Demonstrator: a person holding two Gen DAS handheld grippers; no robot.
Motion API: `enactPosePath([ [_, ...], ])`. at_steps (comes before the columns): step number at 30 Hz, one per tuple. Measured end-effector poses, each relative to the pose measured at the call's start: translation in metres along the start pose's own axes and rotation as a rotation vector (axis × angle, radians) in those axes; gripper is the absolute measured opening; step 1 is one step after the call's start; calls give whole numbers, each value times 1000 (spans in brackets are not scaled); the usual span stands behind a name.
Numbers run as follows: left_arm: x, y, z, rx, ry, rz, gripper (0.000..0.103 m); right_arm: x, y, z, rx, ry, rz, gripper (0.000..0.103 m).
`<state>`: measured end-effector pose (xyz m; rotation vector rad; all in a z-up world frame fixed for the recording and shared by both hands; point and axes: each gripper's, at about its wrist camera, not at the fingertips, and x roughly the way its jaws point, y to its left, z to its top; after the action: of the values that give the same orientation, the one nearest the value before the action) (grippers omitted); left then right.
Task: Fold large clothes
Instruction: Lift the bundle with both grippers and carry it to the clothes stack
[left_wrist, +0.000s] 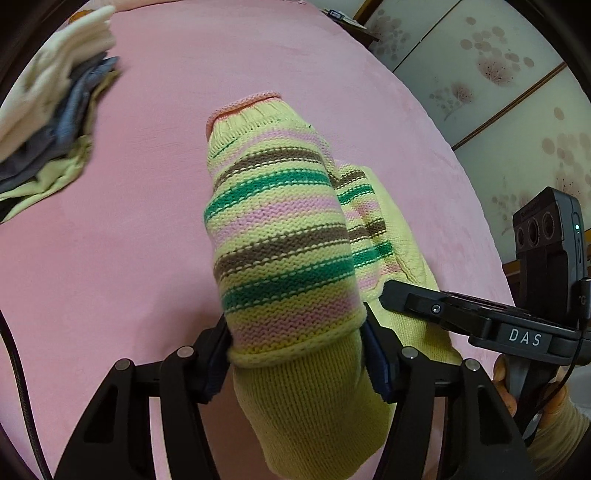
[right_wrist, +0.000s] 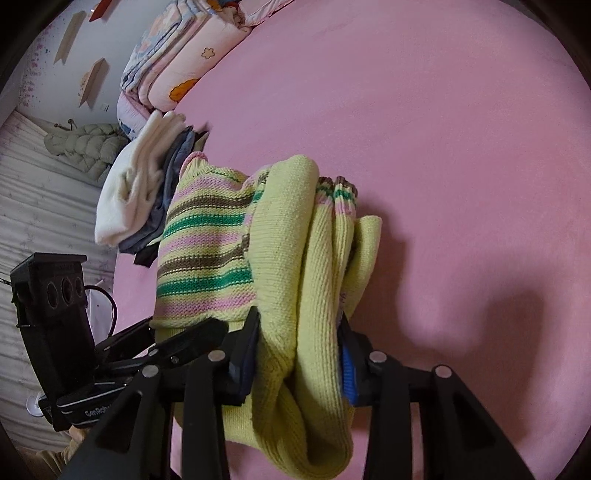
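Both claws, left claw (left_wrist: 297, 354) and right claw (right_wrist: 297, 360), clamp the folded striped sweater (left_wrist: 280, 236) above the pink bed (left_wrist: 110, 240): soft, thick, limp knit, likely sagging unless gripped through all its layers.

A pink bed (left_wrist: 147, 221) carries a pile of folded clothes (left_wrist: 55, 122).

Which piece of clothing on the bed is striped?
The knit sweater clamped in both hand-held grippers: yellow with green, pink and brown stripes. The folded clothes piled behind it are plain white, grey-blue and pale yellow.
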<state>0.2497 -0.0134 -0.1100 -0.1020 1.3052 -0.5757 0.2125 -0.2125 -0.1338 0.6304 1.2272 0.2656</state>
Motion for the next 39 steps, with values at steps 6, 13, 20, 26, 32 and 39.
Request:
enactPosePath([
  [6,-47,30,-5,-35,22,20,60,6,54,-13,4,47,9,36],
  [13,-112,78,-1,-81,-28,67,61,20,122,-8,-63,79,39,36],
  [20,-188,132,28,-100,-151,122,61,34,208,20,-178,49,101,36],
  [26,-239,183,98,-63,-265,182,62,54,278,75,-225,-45,149,36],
  [32,-259,234,191,-6,-353,223,64,80,323,148,-196,-157,193,37],
  [39,-223,290,255,24,-309,257,65,134,336,205,-173,-191,174,37],
])
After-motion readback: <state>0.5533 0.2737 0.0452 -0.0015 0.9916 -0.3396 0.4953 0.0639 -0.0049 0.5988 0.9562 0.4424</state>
